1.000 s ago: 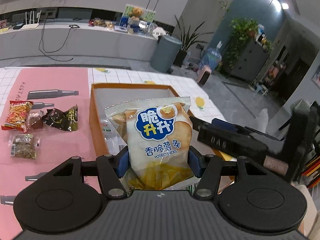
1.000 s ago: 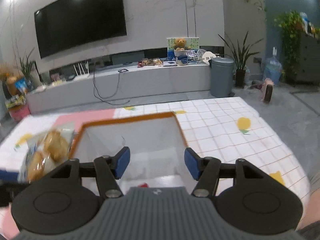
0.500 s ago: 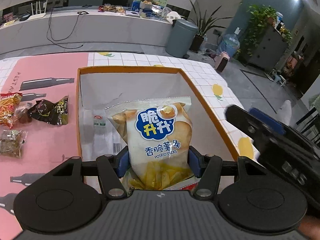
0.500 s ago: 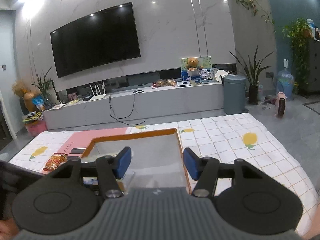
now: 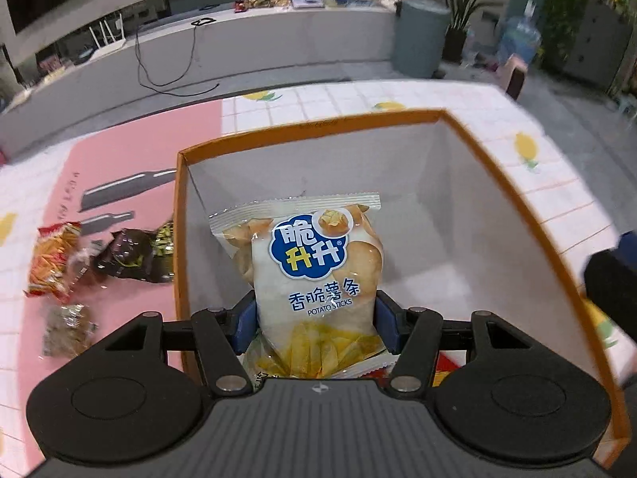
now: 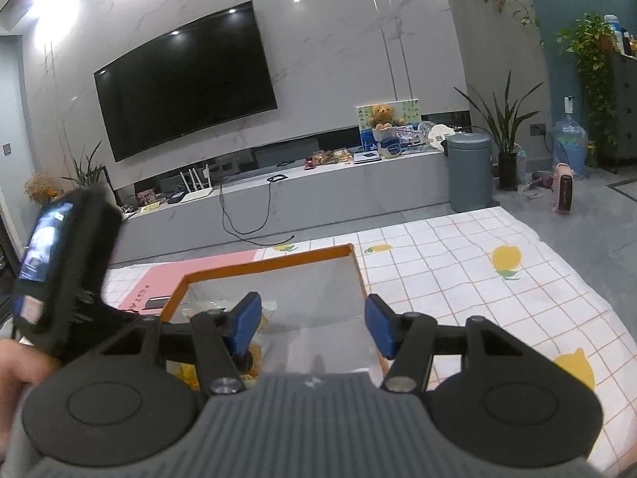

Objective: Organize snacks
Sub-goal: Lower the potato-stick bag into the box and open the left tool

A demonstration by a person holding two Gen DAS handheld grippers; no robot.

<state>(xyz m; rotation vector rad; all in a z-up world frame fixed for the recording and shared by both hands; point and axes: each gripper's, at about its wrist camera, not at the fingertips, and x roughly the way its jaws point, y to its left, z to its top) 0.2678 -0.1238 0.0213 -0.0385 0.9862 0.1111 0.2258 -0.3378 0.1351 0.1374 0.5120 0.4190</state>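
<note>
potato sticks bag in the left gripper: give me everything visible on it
The potato sticks bag is a glossy plastic pouch, puffed and sealed, with a crimped top edge, a blue cloud logo, and pale sticks showing through clear patches. It stands upright, pinched at its lower sides by the left gripper, over the orange-rimmed box.

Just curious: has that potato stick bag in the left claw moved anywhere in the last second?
Yes. The potato stick bag, clamped in the left claw, has come forward and down into the orange-rimmed box, whose walls now surround it.

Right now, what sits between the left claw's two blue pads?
The potato sticks bag, pinched upright between the left claw pads, over the orange-rimmed box. Left wrist view shows it.
</note>
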